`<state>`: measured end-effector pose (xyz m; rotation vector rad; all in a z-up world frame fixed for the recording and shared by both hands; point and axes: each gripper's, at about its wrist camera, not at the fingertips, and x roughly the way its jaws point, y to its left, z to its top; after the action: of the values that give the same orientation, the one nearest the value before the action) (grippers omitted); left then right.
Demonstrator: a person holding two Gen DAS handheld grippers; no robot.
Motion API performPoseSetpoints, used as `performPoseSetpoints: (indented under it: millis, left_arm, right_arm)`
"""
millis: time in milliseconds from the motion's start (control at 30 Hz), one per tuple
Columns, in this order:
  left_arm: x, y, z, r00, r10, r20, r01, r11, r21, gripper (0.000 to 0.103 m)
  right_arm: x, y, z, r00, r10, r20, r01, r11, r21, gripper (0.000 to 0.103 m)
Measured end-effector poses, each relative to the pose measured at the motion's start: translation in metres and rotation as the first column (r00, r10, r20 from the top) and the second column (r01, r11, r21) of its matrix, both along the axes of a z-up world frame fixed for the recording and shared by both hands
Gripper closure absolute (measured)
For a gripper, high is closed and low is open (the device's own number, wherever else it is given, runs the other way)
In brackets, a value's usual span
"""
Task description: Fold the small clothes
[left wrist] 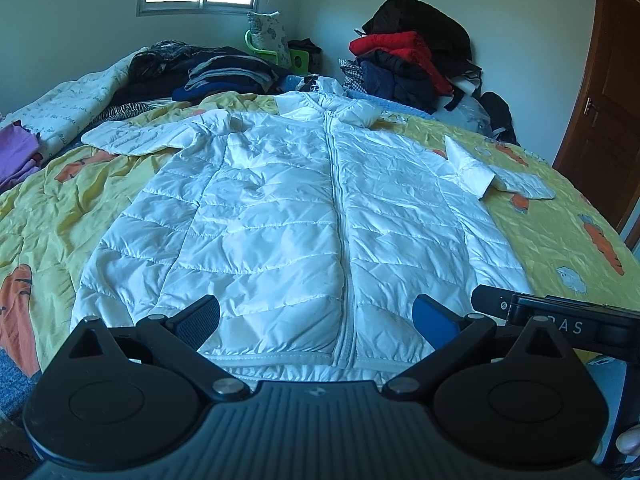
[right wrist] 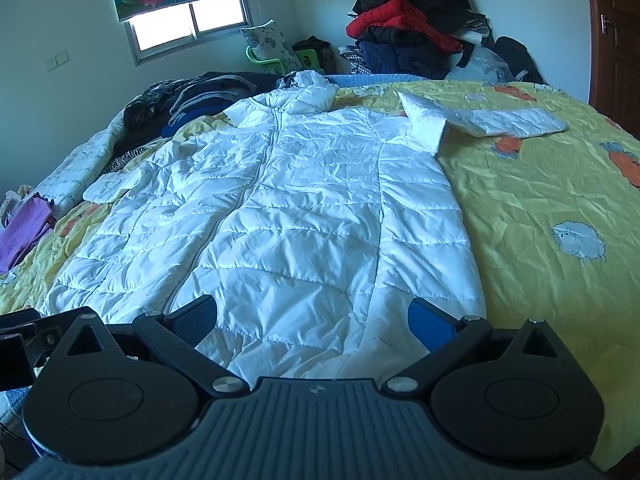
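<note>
Left wrist view: a white puffer jacket (left wrist: 304,208) lies front-up and zipped on a yellow cartoon-print bedspread (left wrist: 552,236), hem toward the camera, collar toward the far wall. The left gripper (left wrist: 318,320) hovers over the hem with its fingers (left wrist: 200,318) spread wide and holding nothing; the zipper line runs between them, slightly nearer the blue-padded one. One sleeve stretches out to the left, the other lies bent out to the right. The other tool's black body pokes in at the right edge. Piles of dark and red clothes (left wrist: 408,64) sit at the head of the bed. Right wrist view: the right gripper (right wrist: 312,320) hangs above the jacket's (right wrist: 280,208) right half near the hem, fingers (right wrist: 430,322) likewise wide apart and empty, the side edge of the jacket passing just beside the blue pad. The bent sleeve (right wrist: 480,120) rests on the bedspread (right wrist: 540,184) farther off.
</note>
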<state>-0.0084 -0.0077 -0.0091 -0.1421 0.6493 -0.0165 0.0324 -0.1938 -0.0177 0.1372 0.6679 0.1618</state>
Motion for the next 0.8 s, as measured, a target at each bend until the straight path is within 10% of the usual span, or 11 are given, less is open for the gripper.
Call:
performPoseSetpoints:
  millis: [800]
  left_arm:
    - [0.0006, 0.0, 0.0026, 1.0, 0.013, -0.007, -0.013, 1.0, 0.015, 0.0]
  right_arm:
    - [0.0026, -0.0011, -0.0017, 1.0, 0.0, -0.017, 0.0, 1.0, 0.013, 0.0]
